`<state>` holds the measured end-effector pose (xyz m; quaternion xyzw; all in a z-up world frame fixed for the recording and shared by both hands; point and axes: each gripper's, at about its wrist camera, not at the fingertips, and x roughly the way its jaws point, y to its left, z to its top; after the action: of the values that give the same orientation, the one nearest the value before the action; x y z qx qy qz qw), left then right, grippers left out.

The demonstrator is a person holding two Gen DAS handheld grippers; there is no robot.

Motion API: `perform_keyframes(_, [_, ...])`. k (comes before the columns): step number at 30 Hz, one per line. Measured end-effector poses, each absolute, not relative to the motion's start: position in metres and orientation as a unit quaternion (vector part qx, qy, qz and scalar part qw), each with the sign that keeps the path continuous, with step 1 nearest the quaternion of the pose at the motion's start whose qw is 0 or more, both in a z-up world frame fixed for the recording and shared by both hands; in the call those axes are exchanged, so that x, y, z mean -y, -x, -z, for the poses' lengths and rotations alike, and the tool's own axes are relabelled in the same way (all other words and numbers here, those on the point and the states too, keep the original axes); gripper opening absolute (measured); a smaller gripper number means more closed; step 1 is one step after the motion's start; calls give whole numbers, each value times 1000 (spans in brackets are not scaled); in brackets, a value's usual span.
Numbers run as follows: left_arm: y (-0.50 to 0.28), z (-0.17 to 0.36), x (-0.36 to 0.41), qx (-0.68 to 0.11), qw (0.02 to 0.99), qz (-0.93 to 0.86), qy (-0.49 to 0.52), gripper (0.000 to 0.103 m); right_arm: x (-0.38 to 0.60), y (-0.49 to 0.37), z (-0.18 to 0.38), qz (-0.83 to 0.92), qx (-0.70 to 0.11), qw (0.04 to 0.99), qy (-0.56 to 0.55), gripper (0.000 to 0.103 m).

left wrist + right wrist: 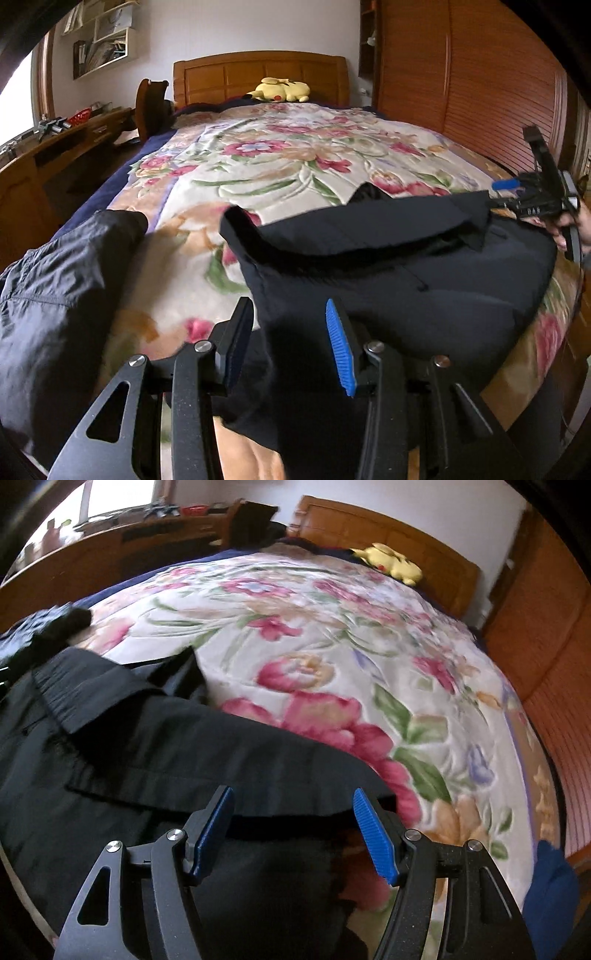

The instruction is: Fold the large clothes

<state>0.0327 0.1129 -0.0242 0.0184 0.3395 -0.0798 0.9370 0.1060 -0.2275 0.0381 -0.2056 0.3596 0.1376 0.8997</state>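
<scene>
A black garment (406, 273) lies partly folded on the near end of the flower-patterned bed; it also shows in the right wrist view (155, 753). My left gripper (291, 336) is open, its blue pads apart over the garment's near left edge, with cloth lying between the jaws. My right gripper (293, 827) is open over the garment's right edge, fingers apart with cloth below them. The right gripper also shows in the left wrist view (517, 192) at the garment's far right corner.
A second dark, shiny garment (55, 295) lies at the bed's left edge. A yellow plush toy (280, 90) sits by the wooden headboard (258, 70). A wooden desk (55, 147) stands left of the bed, a wooden wardrobe (480, 81) right.
</scene>
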Motion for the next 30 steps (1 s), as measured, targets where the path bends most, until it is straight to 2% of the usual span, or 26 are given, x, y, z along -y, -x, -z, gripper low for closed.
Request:
perform_keyframes(6, [-23,34,-111,-335,939,81,-12,42,186,-91,-53,-193,-337,896,216,69])
perform_keyframes(12, [-11,47,-112,-329,942,71,-19,42,131,-81,-25,-272,-362,856,249,69])
perform_keyframes(18, [-8,53,-111,-326,943,65,-24,42,97,-99,-3,-274,-392,829,289,69])
perform_keyframes(20, [-8,55,-111,-325,943,64,-23,42,92,-107,1,-270,-397,824,300,58])
perform_keyframes(22, [-7,56,-111,-324,944,62,-22,42,85,-116,2,-271,-401,820,306,27])
perform_keyframes(24, [-6,56,-111,-323,944,62,-21,42,74,-123,0,-274,-394,817,319,8])
perform_keyframes(30, [-6,56,-111,-324,944,62,-19,42,53,-148,-25,-242,-351,844,326,3])
